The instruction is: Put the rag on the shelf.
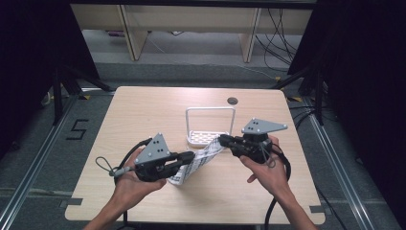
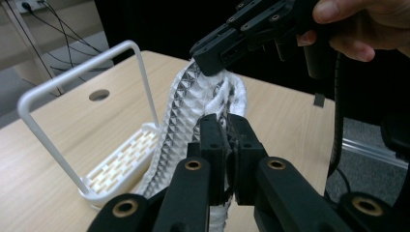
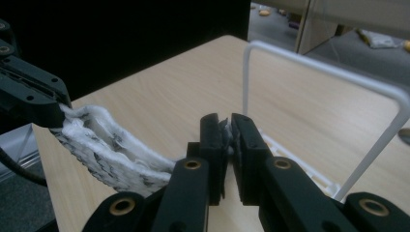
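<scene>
cloth (image 1: 198, 160) clamped at both ends, slung above the surface (image 1: 143, 115).
left hand-held gripper (image 1: 191, 156) and right hand-held gripper (image 1: 222, 140) each pinch an edge; white rack (image 1: 210, 125) just behind.

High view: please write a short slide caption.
Both grippers hold a patterned cloth before a white rack.

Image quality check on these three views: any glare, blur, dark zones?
High view: even light, table sharp, black surrounds, soft shadow under the patterned cloth. Left gripper view: near jaws soft, cloth pattern crisp, white rack clear. Right gripper view: dim, cloth slightly blurred, rack bright, no glare.
</scene>
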